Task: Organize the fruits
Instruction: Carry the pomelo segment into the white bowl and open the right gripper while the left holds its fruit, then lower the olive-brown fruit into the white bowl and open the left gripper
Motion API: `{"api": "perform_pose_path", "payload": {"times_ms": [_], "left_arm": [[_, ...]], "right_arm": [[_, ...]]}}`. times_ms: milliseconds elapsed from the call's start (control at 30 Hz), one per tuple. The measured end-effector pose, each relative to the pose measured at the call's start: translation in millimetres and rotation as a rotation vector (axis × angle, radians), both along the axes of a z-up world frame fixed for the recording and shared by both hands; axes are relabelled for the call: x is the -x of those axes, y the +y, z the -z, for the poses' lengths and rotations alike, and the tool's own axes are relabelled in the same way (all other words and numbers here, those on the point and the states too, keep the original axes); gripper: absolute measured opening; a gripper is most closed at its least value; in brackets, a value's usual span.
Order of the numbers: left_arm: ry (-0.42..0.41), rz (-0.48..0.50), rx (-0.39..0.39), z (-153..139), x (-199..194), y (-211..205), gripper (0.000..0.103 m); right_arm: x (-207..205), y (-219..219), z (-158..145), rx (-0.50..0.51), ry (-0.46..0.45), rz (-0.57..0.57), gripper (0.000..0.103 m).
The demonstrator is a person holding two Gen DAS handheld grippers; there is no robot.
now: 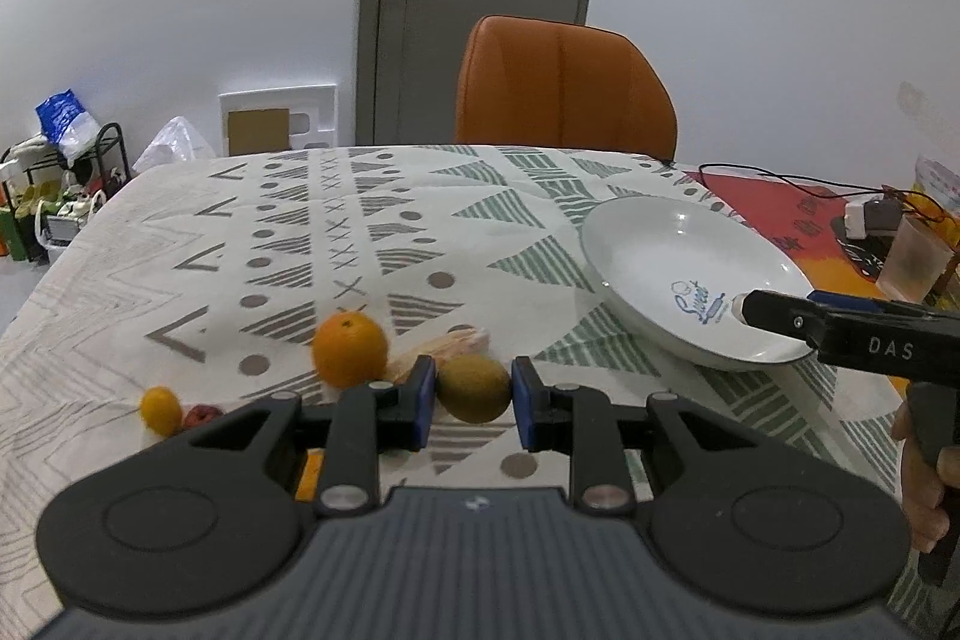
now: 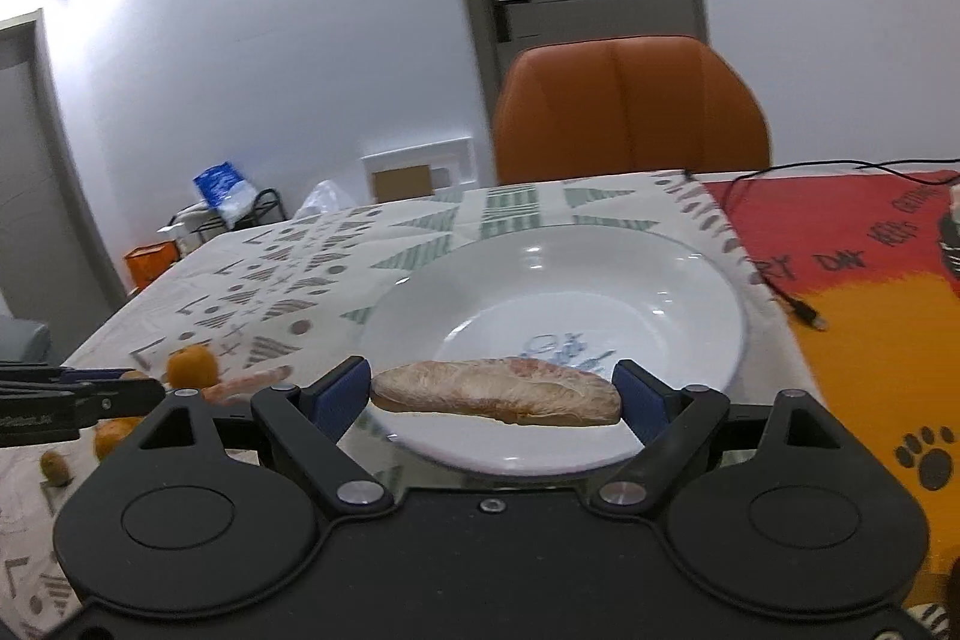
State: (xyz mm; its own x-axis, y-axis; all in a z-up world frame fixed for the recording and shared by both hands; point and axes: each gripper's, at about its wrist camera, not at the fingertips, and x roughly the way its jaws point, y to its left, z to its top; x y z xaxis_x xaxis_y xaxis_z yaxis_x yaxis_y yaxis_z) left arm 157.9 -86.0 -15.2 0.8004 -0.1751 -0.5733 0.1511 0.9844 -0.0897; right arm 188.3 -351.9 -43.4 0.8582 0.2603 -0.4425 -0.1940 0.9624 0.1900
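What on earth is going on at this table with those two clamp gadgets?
A person is sorting fruit with a handheld gripper in each hand. The left gripper is shut on a small greenish-brown fruit, a kiwi by the look of it. The right gripper is clamped on a peeled pomelo-like segment, held over the near rim of an empty white plate. An orange, a smaller orange fruit and another segment lie on the patterned tablecloth.

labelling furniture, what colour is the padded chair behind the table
Orange, a burnt leather-like tone: the padded chair shows best in the left wrist view.
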Motion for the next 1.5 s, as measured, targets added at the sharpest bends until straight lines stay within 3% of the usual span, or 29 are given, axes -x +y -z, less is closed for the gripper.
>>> {"api": "perform_pose_path", "payload": {"times_ms": [300, 433, 767, 1233, 1500], "left_arm": [[-0.006, 0.042, -0.007, -2, -15, -24, 0.025], [-0.008, 0.062, -0.009, -2, -20, -35, 0.025], [-0.012, 0.108, -0.006, -1, -33, -61, 0.025], [-0.002, 0.146, -0.027, 6, -53, -93, 0.026], [-0.002, 0.151, -0.036, 8, -64, -105, 0.026]], "right_arm": [[4, -22, -3, -0.010, -0.021, 0.049, 0.093], [12, -30, -2, -0.007, -0.020, 0.055, 0.103], [25, -45, -2, 0.062, -0.012, 0.096, 0.103], [39, -58, 2, 0.232, -0.057, 0.186, 0.103], [41, -69, 5, 0.185, -0.035, 0.170, 0.103]]}}
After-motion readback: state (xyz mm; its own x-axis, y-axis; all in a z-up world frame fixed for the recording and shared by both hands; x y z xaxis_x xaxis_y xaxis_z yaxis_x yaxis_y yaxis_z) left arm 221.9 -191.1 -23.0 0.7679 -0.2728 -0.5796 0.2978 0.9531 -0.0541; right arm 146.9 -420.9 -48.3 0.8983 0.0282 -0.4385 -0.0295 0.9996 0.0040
